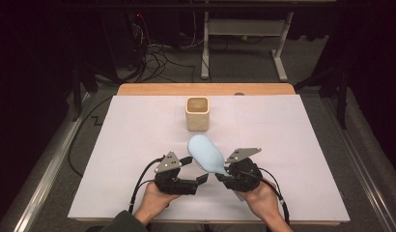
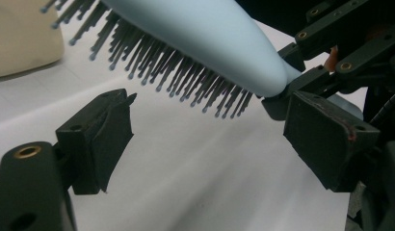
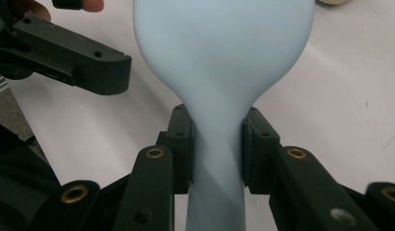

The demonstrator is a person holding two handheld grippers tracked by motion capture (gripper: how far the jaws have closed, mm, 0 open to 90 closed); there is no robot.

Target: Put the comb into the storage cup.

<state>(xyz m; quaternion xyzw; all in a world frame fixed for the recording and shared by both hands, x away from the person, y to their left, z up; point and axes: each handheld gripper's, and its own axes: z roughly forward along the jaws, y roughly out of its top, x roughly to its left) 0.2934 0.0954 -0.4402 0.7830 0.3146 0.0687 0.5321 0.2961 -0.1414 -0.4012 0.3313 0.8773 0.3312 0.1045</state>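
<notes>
We hold a pale blue hairbrush (image 1: 206, 153) by its handle in our right gripper (image 1: 224, 175), near the front middle of the table (image 1: 292, 145). In the right gripper view the two black jaws press on either side of the narrow neck of the handle, just below where it widens into the head, so the grip is firm and the brush (image 3: 219, 72) points away from the gripper. From the high view, the head of the brush reaches up and to the left from that gripper, toward the middle of the table, lifted off the white surface with the bristles (image 2: 166, 67) facing down.

Our left gripper (image 1: 197, 169) sits just beside the brush, on its left. Its jaws stand wide apart and hold nothing: in the left gripper view the dark bristles hang above and beyond the gap, and neither pad touches them. The same view shows the right gripper's jaws closed on the handle at the far right.

A cream-coloured square cup (image 1: 197, 113) stands upright farther back on the table, well apart from the brush and straight beyond its head. Its opening faces up, and we cannot tell what, if anything, lies inside.
</notes>
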